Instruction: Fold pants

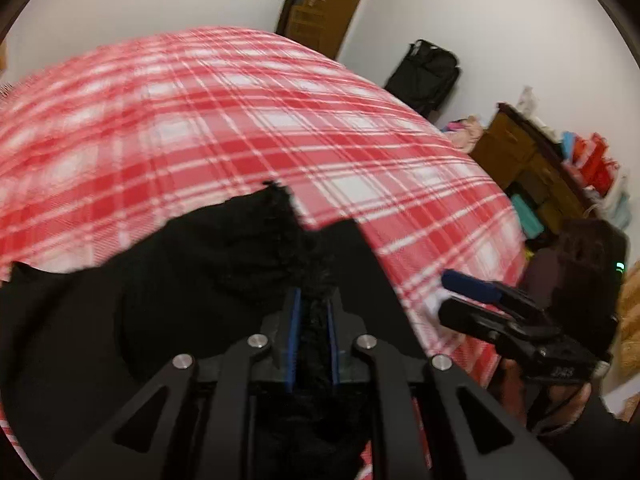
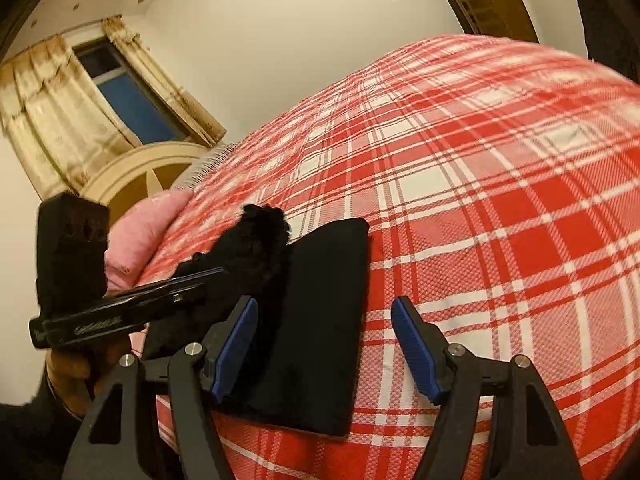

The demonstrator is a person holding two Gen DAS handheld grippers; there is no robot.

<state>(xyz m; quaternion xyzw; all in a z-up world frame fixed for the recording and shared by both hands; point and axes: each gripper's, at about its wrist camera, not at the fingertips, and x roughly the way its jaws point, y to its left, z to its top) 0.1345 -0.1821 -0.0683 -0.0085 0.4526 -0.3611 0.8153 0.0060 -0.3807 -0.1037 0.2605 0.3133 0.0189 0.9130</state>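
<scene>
The pants (image 2: 316, 320) are black, of a thick soft cloth with a fuzzy, fleece-like inner face shown along one raised edge (image 2: 260, 232). They are laid folded on the red-and-white checked bedspread (image 2: 500, 240) as a flat, roughly rectangular panel with clean edges. Seen from the right gripper (image 2: 324, 344), the panel is found just ahead and partly between the spread blue pads, nearer the left-hand one — the pads are not pressed on it. A bunched part of the cloth (image 1: 314, 320) is pinched between the nearly closed pads of the left gripper (image 1: 314, 308) and lifted, with the rest (image 1: 160, 280) spread out to that gripper's left.
</scene>
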